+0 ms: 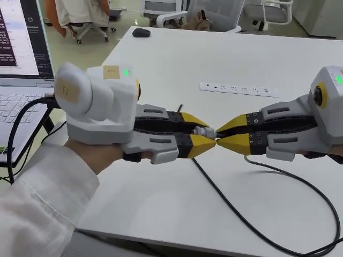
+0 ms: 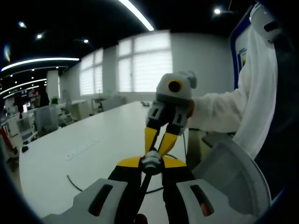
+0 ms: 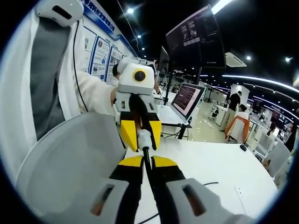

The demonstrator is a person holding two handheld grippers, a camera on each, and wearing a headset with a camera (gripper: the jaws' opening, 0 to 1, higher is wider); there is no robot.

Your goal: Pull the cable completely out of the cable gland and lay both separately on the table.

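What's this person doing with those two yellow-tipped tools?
A person works two hand-held grippers above a white table. The left hand-held gripper clamps a small cable gland; the right hand-held gripper pinches the black cable right at it. The cable is not yet out, and its slack lies on the table.

We see the cable gland [image 1: 204, 131] gleaming softly in pale grey, metal or plastic we cannot tell, while the cable [image 1: 214, 183] wears a smooth, matt black sheath. The left gripper [image 1: 209, 133] and right gripper [image 1: 218, 136] show matt white-grey plastic shells and satiny yellow plastic tips. The table [image 1: 161, 69] looks smooth, white and faintly glossy; our sleeve [image 1: 37, 198] is white cloth.
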